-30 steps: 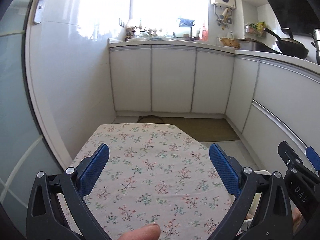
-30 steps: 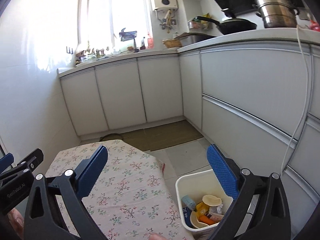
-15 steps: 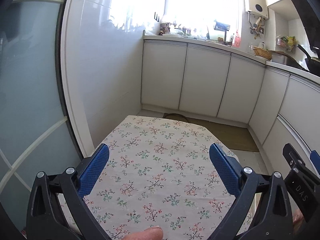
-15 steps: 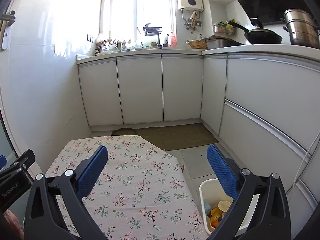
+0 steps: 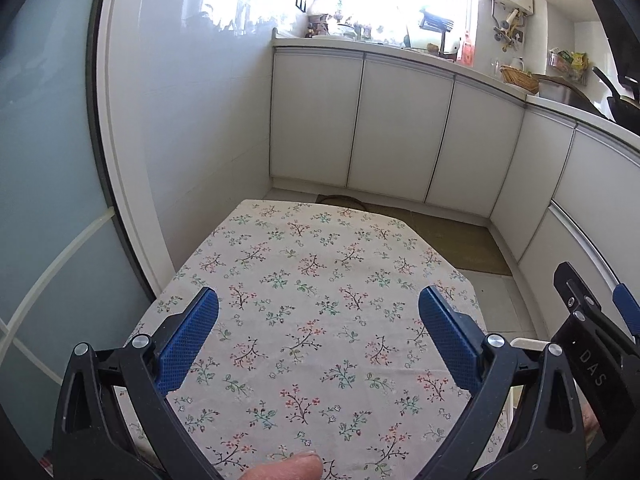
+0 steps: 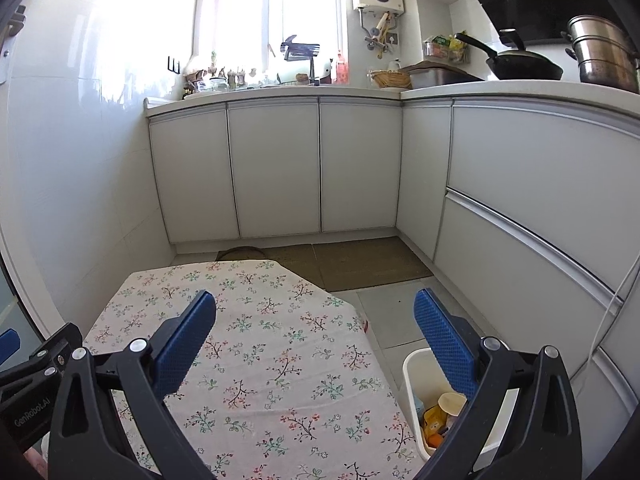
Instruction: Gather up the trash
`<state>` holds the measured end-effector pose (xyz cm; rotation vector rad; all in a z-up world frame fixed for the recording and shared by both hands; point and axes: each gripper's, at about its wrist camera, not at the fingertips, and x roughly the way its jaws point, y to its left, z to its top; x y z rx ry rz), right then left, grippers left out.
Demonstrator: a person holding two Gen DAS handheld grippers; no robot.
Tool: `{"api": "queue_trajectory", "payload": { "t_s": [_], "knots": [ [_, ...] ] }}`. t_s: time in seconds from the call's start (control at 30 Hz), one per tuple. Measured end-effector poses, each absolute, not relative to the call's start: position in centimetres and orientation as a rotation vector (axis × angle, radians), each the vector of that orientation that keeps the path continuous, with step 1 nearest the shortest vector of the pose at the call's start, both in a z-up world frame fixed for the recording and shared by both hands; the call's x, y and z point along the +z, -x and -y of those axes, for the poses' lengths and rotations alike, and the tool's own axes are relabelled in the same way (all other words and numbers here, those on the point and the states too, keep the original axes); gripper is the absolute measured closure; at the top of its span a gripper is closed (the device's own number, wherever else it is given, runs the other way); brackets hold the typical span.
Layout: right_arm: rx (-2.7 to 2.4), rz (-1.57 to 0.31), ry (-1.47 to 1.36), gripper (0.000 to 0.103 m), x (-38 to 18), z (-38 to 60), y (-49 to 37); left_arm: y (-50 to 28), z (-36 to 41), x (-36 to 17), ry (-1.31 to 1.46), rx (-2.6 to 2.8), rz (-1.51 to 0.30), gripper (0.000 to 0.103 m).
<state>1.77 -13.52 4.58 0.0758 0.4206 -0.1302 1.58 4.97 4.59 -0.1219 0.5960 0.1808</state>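
Observation:
A white trash bin [image 6: 412, 372] stands on the floor to the right of the table, holding several pieces of trash [image 6: 440, 416], among them a paper cup and orange wrappers. My left gripper [image 5: 318, 312] hangs open over the flowered tablecloth [image 5: 320, 264] with nothing between its blue pads. My right gripper [image 6: 316, 316] is also open and empty, above the table's right edge with its right finger [image 6: 444, 336] over the bin. In the left wrist view only a sliver of the bin's rim [image 5: 528, 343] shows. No trash lies on the cloth.
White kitchen cabinets [image 6: 276, 168] run along the back and right walls, with a counter carrying a wok [image 6: 520, 64] and a steel pot [image 6: 604, 54]. A brown mat [image 6: 360, 258] covers the floor ahead. A glass door [image 5: 44, 200] stands on the left. A fingertip [image 5: 284, 468] shows at the bottom.
Both grippers have swung left, so the views show more of the left wall and glass door. The bin has slid toward the lower right of the right wrist view. Both stay open.

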Motion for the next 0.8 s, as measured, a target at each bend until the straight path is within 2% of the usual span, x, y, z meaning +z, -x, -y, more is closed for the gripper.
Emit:
{"api": "queue_trajectory", "payload": {
  "t_s": [0.23,0.8],
  "knots": [
    [-0.152,-0.371,-0.027,0.006,4.7,13.2,-1.0,-1.5,-5.1,4.8,0.142,0.188,-0.588,0.007],
    [-0.163,-0.408,-0.029,0.006,4.1,14.7,-1.1,-2.2,-4.0,4.3,0.136,0.172,-0.608,0.007]
  ]
}}
